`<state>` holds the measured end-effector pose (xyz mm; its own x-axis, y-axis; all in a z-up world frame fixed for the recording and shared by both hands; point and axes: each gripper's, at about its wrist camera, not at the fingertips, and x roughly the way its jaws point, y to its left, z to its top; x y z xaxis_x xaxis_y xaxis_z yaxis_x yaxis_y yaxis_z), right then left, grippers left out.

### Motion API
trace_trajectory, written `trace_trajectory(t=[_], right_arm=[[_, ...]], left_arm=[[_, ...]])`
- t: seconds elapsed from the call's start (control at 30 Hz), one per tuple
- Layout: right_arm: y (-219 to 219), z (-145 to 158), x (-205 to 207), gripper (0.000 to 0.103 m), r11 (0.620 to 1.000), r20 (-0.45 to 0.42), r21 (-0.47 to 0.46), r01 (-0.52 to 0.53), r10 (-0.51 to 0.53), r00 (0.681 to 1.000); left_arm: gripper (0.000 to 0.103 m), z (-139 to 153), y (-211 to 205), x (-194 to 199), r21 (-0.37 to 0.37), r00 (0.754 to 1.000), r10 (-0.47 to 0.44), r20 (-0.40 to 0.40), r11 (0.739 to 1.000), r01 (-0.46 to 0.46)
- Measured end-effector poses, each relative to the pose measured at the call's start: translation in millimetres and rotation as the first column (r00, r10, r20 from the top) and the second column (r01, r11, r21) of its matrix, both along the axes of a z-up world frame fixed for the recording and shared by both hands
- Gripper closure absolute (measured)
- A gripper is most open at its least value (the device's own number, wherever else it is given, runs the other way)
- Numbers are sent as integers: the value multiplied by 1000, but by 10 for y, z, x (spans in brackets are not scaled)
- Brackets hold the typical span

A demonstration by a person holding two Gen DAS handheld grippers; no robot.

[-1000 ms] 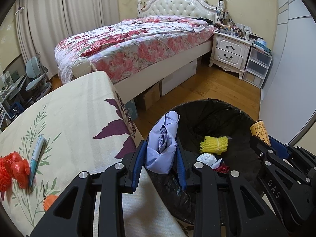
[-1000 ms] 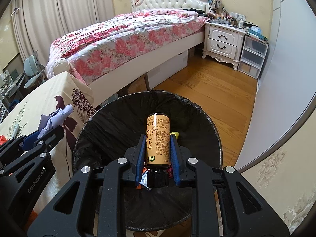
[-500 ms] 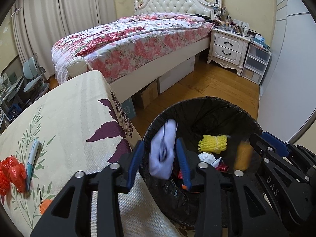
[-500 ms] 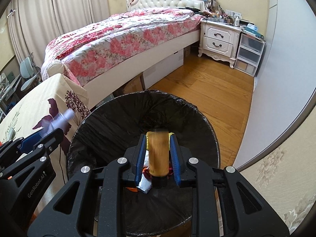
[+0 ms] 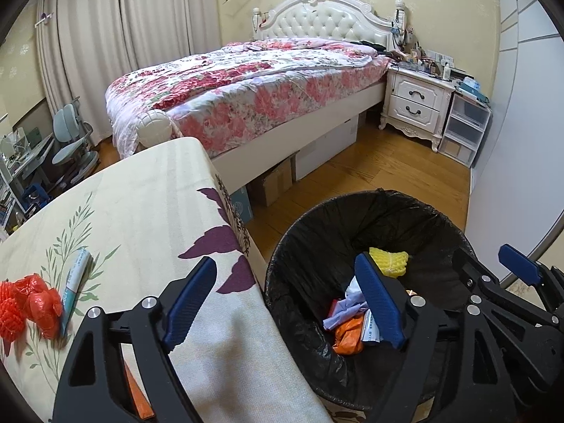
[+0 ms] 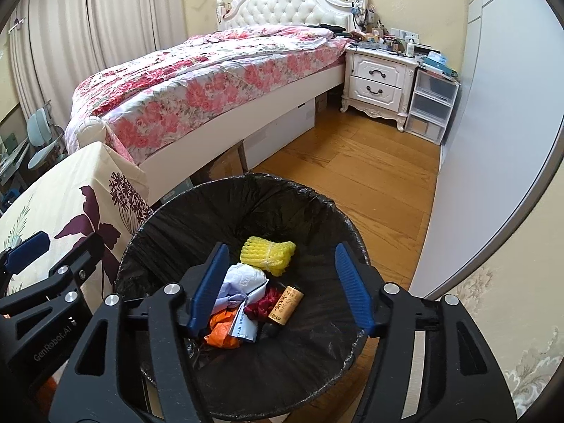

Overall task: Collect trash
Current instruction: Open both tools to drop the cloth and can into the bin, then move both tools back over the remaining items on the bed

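I have both grippers spread wide, empty: left gripper (image 5: 287, 301) straddles the table (image 5: 148, 211) edge and bin (image 6: 317, 370) rim, right gripper (image 6: 282, 282) over the bin. Gold bottle (image 6: 285, 305) and lilac wrapper (image 6: 243, 282) lie inside. Red netting (image 5: 28, 305) and tube (image 5: 74, 282) on table, far left.

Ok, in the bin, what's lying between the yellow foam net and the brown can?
In the right wrist view, only bare black bin liner separates the yellow foam net from the brown can; the crumpled lilac paper sits off to their left.
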<state>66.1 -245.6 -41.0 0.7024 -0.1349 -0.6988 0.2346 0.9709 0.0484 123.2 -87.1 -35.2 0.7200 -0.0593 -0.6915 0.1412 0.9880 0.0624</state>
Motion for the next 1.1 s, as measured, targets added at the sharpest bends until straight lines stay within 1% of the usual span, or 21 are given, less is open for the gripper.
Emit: trace_trajectory(t=[0.1,0.23,0.4,0.57,0.87,1.1], right_arm=[[4,12,-19,31,1000,3,-5,3,-3,1000],[31,23,-39,25,1000,7,-7,-2,2,1000],[106,45,-82,25,1000,5,-11,-16,16,1000],[225,75,-140,25,999,5,2,-43,43,999],[693,160,-248,25,988,14,10,-156,156,988],[1162,207,-340,25,964,14,12,-266,266,964]], left_arm=[[19,21,38,-24,3,1000,11,6,1000,-11],[18,53,105,-73,11,1000,24,14,1000,-24],[17,102,231,-158,23,999,45,31,999,-45],[17,153,469,-282,17,996,86,32,996,-87],[17,222,993,-544,21,984,176,40,984,-177],[17,190,1473,-797,28,963,268,35,963,-269]])
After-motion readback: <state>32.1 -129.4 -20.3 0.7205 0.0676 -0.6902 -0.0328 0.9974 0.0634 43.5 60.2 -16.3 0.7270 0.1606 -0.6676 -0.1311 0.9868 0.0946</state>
